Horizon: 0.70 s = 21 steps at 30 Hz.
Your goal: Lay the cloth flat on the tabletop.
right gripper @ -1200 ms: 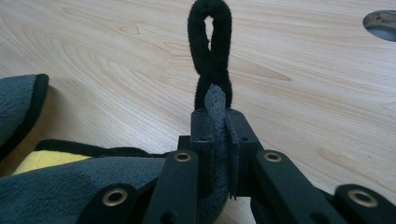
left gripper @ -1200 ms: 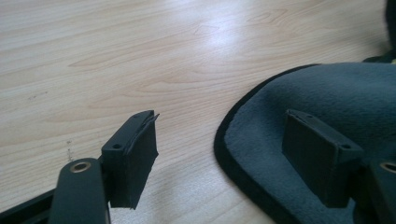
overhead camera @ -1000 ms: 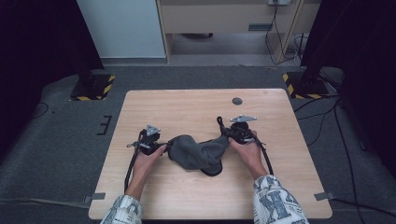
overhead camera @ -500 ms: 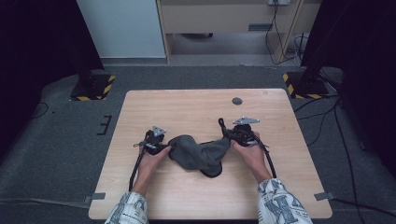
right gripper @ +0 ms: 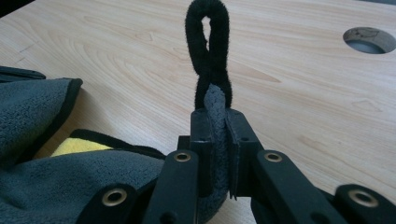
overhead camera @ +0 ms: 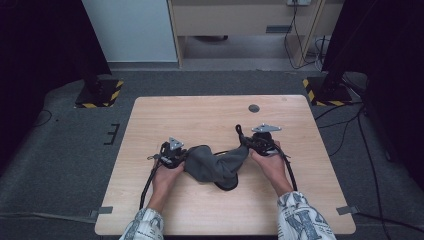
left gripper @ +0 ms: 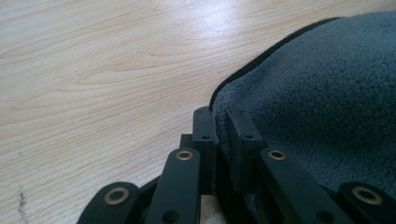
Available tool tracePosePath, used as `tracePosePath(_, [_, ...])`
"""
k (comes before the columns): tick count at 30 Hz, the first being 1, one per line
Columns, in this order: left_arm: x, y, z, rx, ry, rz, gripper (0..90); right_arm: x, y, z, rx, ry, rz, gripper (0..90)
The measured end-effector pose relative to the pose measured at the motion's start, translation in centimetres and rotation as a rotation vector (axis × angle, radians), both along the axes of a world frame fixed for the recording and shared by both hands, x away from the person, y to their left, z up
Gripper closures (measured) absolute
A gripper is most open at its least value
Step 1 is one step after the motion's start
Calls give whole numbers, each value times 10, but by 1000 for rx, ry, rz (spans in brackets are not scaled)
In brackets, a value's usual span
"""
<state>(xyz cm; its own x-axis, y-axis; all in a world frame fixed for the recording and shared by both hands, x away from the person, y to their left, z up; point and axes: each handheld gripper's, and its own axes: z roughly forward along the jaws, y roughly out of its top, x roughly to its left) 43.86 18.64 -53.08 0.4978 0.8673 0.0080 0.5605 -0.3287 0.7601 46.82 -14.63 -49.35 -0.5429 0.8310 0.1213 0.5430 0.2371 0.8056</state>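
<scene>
You had the left tool [overhead camera: 181, 156] just closing onto one hemmed edge of the soft, limp grey cloth [overhead camera: 215, 165] bunched mid-tabletop [overhead camera: 200, 117], the right tool [overhead camera: 248, 145] clamped on its loop corner, so it would likely sag unless gripped by its edges.

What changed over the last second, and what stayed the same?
The left gripper edged up to the grey cloth; its jaws have just been closing and now pinch the black-trimmed edge. The right gripper stayed clamped on the corner by the hanging loop.
</scene>
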Motion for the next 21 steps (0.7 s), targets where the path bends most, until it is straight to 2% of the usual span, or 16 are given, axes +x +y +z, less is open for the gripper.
tracePosePath(5, [-2,6,14,-41,-38,19,836,-1,-1,4,3,-16,4,833])
tracePosePath(9, [-5,10,27,-78,-78,31,840,-4,-4,12,34,-32,-3,832])
tracePosePath(11, [-5,11,31,-68,-82,29,841,-4,-7,17,51,-38,-7,832])
tracePosePath(13, [-4,13,36,-77,-90,34,842,-4,-10,23,65,-51,-15,832])
tracePosePath(21, [-5,15,54,-84,-126,23,847,-5,-24,39,83,-83,-31,832])
